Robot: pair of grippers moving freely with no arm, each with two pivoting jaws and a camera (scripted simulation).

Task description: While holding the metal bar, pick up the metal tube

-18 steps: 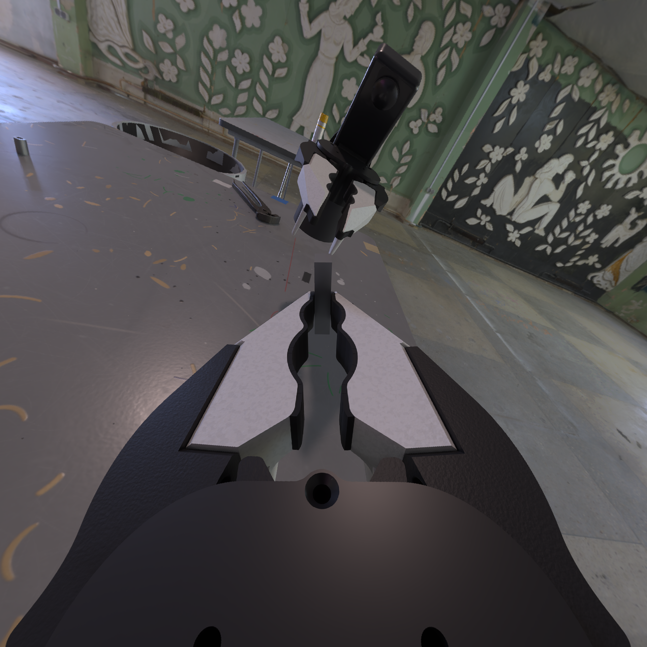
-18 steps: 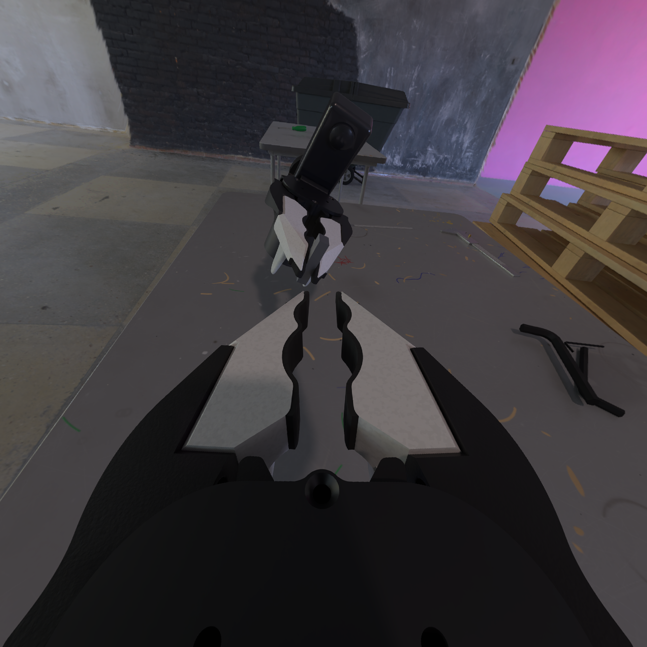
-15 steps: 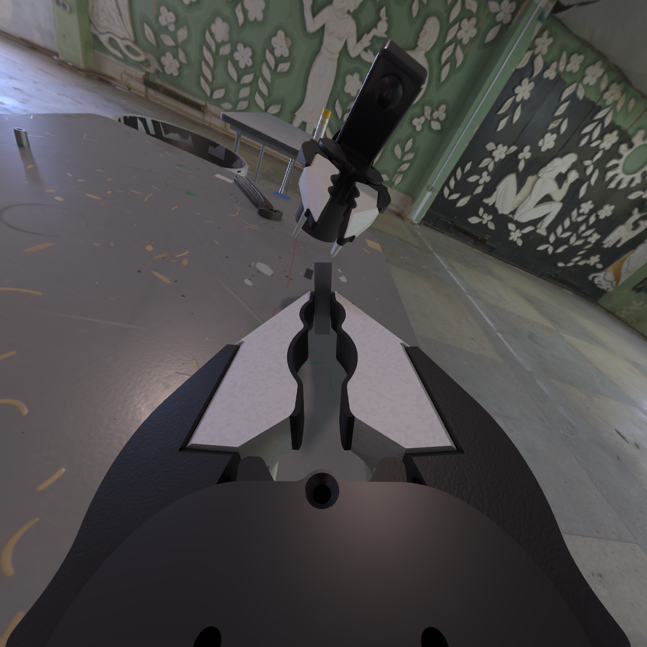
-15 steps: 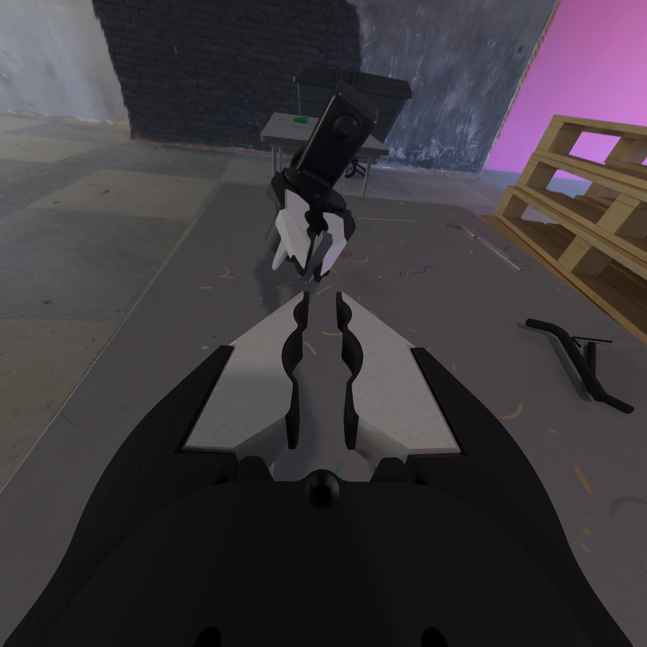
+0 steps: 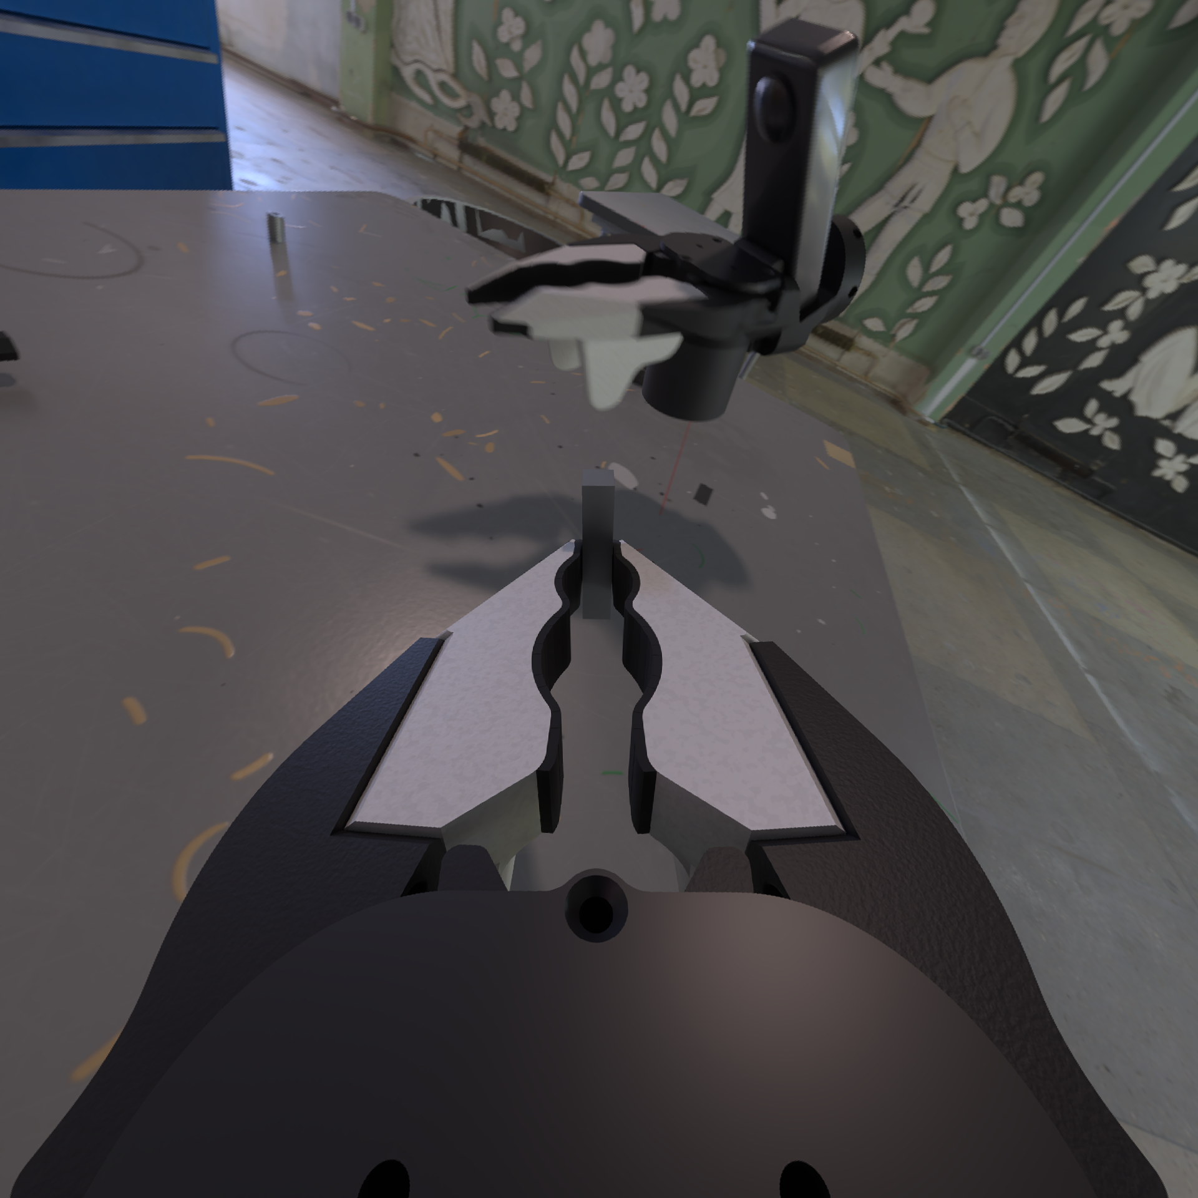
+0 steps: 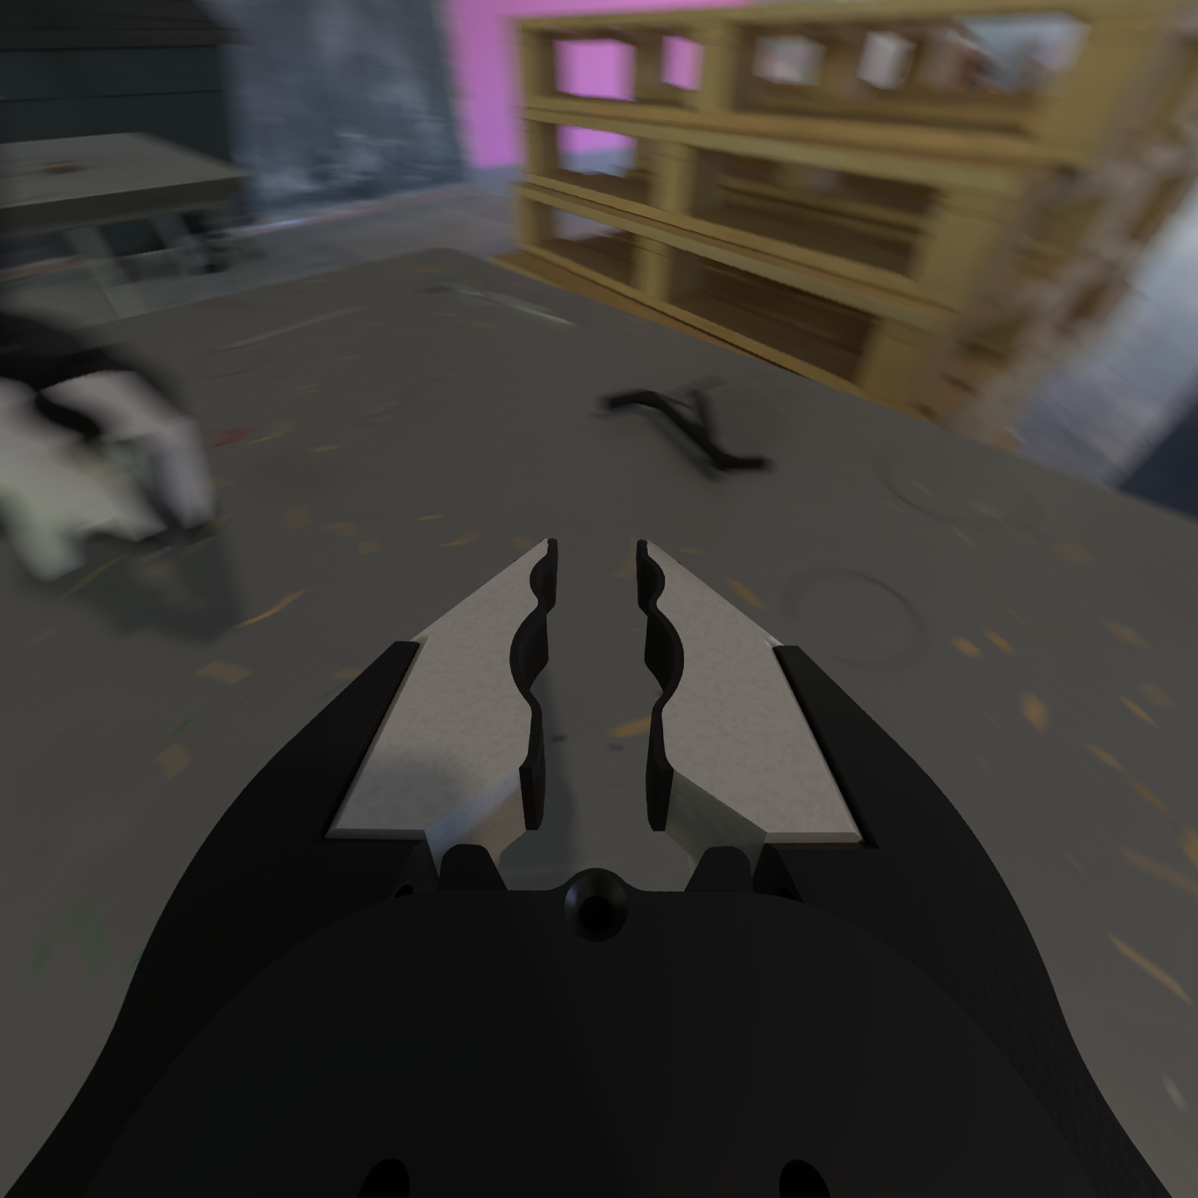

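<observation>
The metal tube (image 5: pixel 277 228) stands upright far left on the tabletop (image 5: pixel 194 518). Mid-frame, the left tongs (image 5: pixel 598 551) clamp the metal bar (image 5: pixel 597 551). Rightward, the right tongs (image 6: pixel 596 551) hover above the tabletop, parted and empty.

There are two grippers: the left gripper (image 5: pixel 596 551) at the bottom centre of its own view, and the right gripper (image 5: pixel 499 308) in the upper middle of that view. One metal bar (image 5: pixel 597 551) stands between the fingers of the left one. One metal tube (image 5: pixel 277 228), small and upright, is in the upper left. One grey table (image 5: pixel 194 518) carries many orange chips, too many to count. In the right wrist view, one black bent tool (image 6: pixel 687 428) lies at upper centre, and one wooden pallet stack (image 6: pixel 778 162) is at upper right.
</observation>
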